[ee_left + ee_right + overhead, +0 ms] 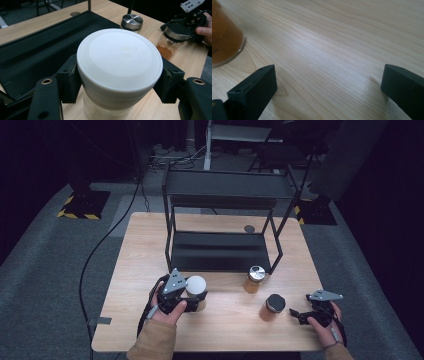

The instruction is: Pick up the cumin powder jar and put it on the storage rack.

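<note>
White-lidded jar [119, 66] clamped in left hand-held gripper [186, 296]; right hand-held gripper [300, 314] open, idle; 2 amber jars [272, 307] unshelved, black rack [220, 251] bare.

Hiding most of the white-lidded jar [119, 65] body beneath its own lid between the left gripper [120, 82] jaws, with raised lid lettering too faint to read. Cutting off the amber jar [223, 37] at the picture's edge, left of the right gripper [329, 86] jaws. Blurring the far black rack [222, 210] top into darkness.
</note>
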